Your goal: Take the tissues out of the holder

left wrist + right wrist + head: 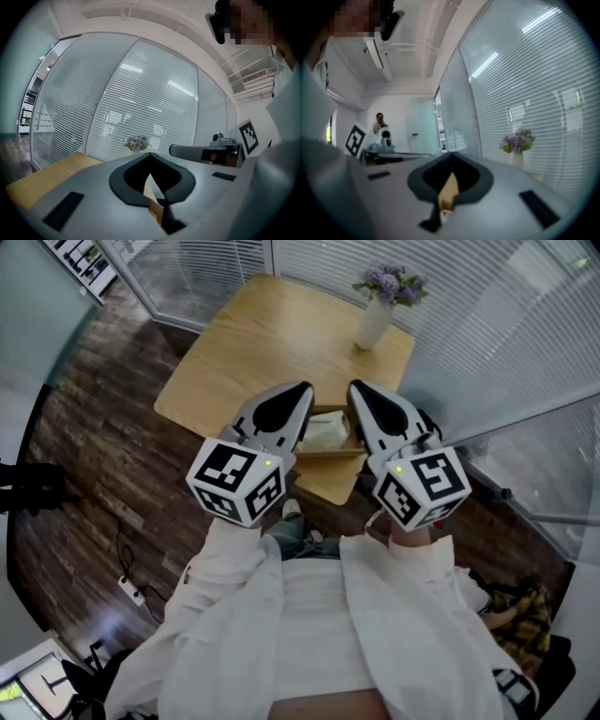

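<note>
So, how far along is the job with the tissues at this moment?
Nothing looks done yet: the tissues lie in the wooden holder at the near edge of the table. In hand: the left claw and the right claw hang above the holder, one at each side, jaws together and empty. Left to do: open a claw, grip the tissues and lift them out.

We see the holder and tissues only through a gap; left claw and right claw cover both ends. Surface near edge partly hidden beneath them. Distant person in right gripper view: too small to detail.
</note>
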Motion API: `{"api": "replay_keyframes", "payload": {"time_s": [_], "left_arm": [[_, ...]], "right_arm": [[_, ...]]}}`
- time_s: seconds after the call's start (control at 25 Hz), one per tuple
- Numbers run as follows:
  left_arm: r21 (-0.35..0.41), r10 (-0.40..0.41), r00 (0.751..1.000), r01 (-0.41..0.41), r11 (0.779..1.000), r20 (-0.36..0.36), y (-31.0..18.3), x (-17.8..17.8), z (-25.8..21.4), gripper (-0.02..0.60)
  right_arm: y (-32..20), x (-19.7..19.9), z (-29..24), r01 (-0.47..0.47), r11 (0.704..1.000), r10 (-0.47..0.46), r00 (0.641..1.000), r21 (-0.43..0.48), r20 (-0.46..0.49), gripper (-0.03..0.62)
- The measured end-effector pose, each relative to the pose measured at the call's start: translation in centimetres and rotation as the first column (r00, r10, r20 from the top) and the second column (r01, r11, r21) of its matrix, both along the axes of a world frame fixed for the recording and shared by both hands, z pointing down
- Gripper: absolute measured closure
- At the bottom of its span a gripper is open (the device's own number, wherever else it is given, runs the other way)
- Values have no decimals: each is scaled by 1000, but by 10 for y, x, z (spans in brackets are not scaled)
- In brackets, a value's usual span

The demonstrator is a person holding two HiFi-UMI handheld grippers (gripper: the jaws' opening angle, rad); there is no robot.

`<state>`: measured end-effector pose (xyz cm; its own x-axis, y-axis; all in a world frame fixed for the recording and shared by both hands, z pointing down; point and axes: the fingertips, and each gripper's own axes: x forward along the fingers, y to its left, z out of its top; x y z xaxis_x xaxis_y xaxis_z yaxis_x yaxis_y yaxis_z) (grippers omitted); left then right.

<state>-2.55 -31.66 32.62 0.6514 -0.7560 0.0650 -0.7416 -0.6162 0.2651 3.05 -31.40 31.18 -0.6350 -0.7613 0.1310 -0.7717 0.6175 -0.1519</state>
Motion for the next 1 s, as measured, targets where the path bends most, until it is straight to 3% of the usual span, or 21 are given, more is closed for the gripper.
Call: {"api": "replay_keyframes", "payload": {"time_s": [0.72, 1.0], "left_arm": [[-1, 99, 995, -99, 995, 0, -15, 1, 7, 574], [2, 94, 996, -94, 996, 5, -12, 3, 5, 574]], "right_arm": [[-13, -11, 5, -66, 998, 66, 998, 2, -11, 582], [-12, -9, 3, -55, 998, 55, 998, 6, -5, 582]]}}
